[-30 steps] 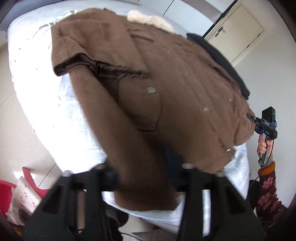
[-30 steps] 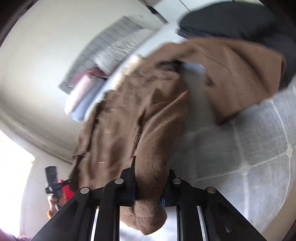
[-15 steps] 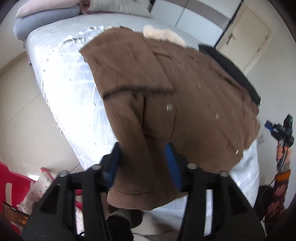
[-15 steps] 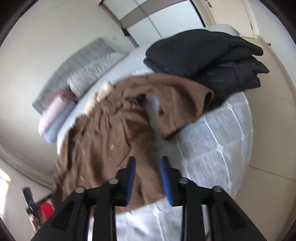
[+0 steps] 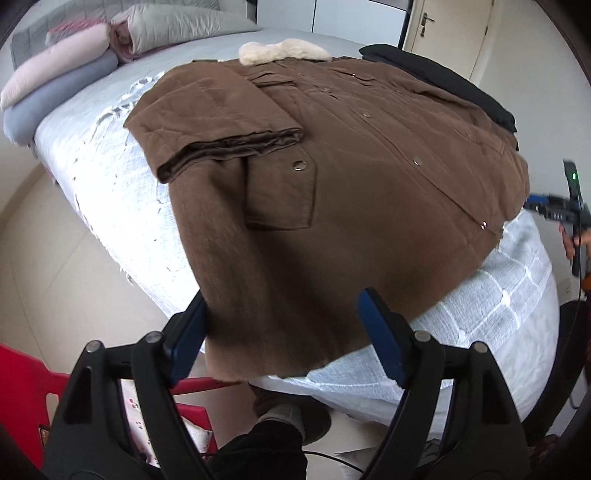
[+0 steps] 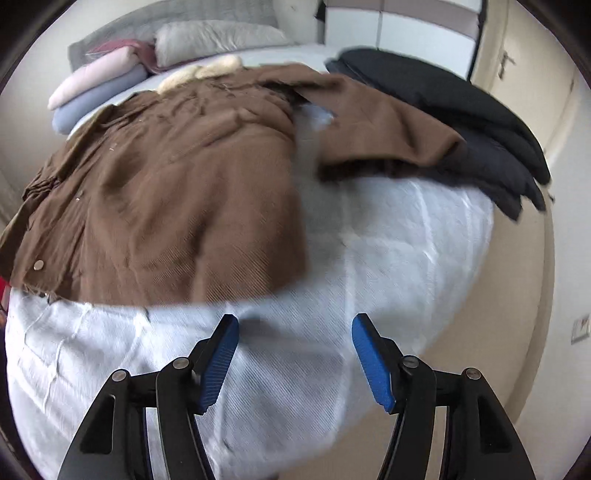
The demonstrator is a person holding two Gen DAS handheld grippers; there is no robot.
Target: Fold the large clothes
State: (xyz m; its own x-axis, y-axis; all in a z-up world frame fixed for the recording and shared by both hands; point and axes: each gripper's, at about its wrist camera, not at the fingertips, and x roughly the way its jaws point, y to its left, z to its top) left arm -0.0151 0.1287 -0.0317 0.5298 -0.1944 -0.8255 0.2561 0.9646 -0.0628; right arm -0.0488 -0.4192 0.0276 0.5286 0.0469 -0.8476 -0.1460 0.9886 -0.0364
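Observation:
A large brown coat point(image 5: 332, 177) with a cream fur collar point(image 5: 284, 51) lies front up on a bed, its hem hanging over the bed's foot edge. It also shows in the right wrist view point(image 6: 177, 184), with one sleeve point(image 6: 380, 129) spread out to the right. My left gripper point(image 5: 284, 332) is open, just in front of the hem, holding nothing. My right gripper point(image 6: 295, 354) is open and empty above the white bedspread, short of the coat's lower corner. The right gripper also shows in the left wrist view point(image 5: 565, 214), at the far right.
The bed has a white textured bedspread point(image 6: 369, 258). Folded black clothes point(image 6: 461, 122) lie on its right side, partly under the sleeve. Pillows and rolled blankets point(image 5: 55, 85) sit at the head. A red chair point(image 5: 22, 391) stands by the bed's foot. A door point(image 5: 447, 33) is behind.
Both grippers have let go of the coat's hem, opened and pulled back. The coat now lies spread on the bed.

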